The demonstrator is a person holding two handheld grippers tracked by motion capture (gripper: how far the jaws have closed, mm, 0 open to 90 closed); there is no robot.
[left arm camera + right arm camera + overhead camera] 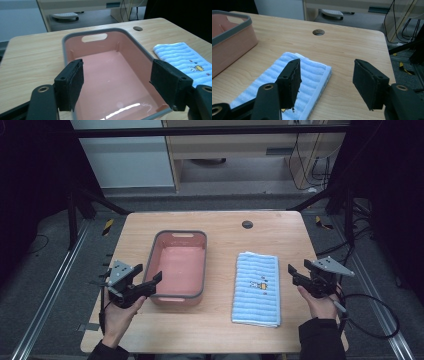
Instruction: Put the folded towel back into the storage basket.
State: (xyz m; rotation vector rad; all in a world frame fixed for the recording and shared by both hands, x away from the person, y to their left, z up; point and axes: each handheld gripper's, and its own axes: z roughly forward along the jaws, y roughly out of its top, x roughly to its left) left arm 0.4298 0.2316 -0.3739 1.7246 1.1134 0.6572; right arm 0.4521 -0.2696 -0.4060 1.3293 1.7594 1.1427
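1. High view: our left gripper sits at about 7 o'clock on the table, its jaws spread wide and empty, tips right at the near left corner of the pink basin.
2. Our right gripper waits at about 4 o'clock, jaws wide apart and holding nothing, just beside the right edge of the folded blue towel.
3. We see the basin left of the table's centre and the towel lying flat to its right, the two apart with bare wood between them.
4. Left gripper view: the basin is bare inside, and our jaws straddle its near rim without gripping it.
5. Right gripper view: one jaw hangs over the towel, the other over bare table; whether either touches, we cannot tell.
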